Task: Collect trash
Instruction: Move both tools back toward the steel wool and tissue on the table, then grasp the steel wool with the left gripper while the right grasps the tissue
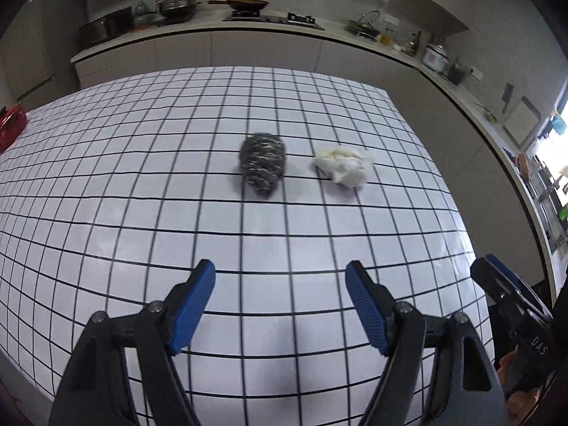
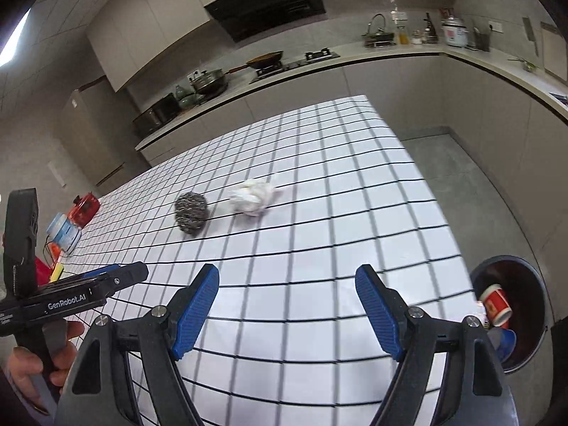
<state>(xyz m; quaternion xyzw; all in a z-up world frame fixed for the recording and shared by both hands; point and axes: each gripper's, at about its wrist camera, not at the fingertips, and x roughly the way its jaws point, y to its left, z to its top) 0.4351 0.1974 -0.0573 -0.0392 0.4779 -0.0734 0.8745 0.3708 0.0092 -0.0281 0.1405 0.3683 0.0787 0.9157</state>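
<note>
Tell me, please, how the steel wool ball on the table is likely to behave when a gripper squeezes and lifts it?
The steel wool looks like loose coiled wire, so it probably compresses springily and weighs little. Its rough strands should grip ribbed pads rather than slip. Being rounded, it might roll if nudged.

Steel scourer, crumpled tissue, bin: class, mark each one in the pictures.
Steel scourer (image 1: 262,164): left wrist view, middle of the ball.
Crumpled tissue (image 1: 345,167): left wrist view, centre of the wad.
Bin (image 2: 532,284): right wrist view, inner wall.
</note>
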